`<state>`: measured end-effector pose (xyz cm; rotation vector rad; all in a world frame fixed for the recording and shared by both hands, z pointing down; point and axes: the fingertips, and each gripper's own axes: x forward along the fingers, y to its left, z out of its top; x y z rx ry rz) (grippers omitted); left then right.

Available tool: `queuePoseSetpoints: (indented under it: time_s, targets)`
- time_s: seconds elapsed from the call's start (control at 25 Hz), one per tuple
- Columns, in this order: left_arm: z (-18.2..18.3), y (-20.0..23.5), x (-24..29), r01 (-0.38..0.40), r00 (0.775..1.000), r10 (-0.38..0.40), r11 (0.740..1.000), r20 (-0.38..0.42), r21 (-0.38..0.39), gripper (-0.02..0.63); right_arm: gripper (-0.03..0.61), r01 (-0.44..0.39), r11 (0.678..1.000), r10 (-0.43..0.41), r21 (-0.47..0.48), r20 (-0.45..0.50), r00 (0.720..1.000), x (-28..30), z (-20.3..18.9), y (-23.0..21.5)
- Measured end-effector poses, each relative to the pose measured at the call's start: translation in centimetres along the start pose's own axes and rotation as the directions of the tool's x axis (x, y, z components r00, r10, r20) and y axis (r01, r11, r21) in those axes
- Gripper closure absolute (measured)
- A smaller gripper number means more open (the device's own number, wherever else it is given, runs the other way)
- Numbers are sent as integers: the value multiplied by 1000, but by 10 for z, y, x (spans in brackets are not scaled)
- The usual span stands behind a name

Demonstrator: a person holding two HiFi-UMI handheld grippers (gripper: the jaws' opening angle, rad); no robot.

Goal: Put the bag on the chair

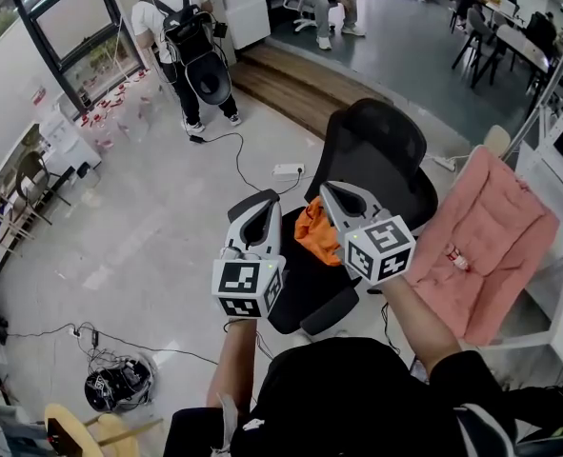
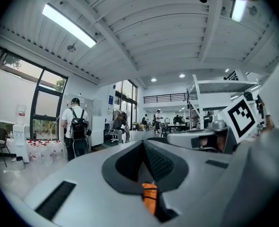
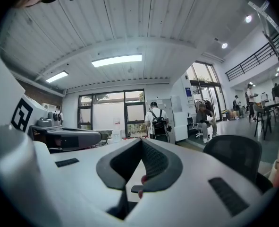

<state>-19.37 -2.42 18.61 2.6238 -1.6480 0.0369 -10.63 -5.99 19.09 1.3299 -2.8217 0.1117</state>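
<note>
An orange bag [image 1: 311, 234] hangs over the seat of a black office chair [image 1: 381, 146], between my two grippers. The left gripper [image 1: 270, 208] is on the bag's left with its jaws shut. In the left gripper view an orange strip of the bag [image 2: 150, 197] sits pinched in the seam behind the left gripper's tips [image 2: 143, 143]. The right gripper [image 1: 329, 193] is against the bag's upper right, also shut. A small reddish bit of fabric [image 3: 142, 178] shows in the seam of the right gripper [image 3: 141, 141]. The chair's backrest [image 3: 231, 150] is at the right of that view.
A pink padded lounger [image 1: 486, 241] stands right of the chair. A white power strip [image 1: 288, 170] and its cable lie on the floor behind the chair. A person with a backpack [image 1: 181, 36] stands by the window. A wooden step [image 1: 300, 79] crosses the back.
</note>
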Motion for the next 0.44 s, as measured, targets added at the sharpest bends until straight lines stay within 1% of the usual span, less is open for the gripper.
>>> queuePoseSetpoints:
  time_s: [0.16,0.44]
  targets:
    - [-1,-2,1,-20,1000,20,1000,3,2,603,577,-5,1000,5,2,-1,1000,-5,-1,-3]
    - [-3,-5,6,-23,1000,23,1000,0,7,603,577,-4,1000,4,0,-5,1000,-7,-4,-7]
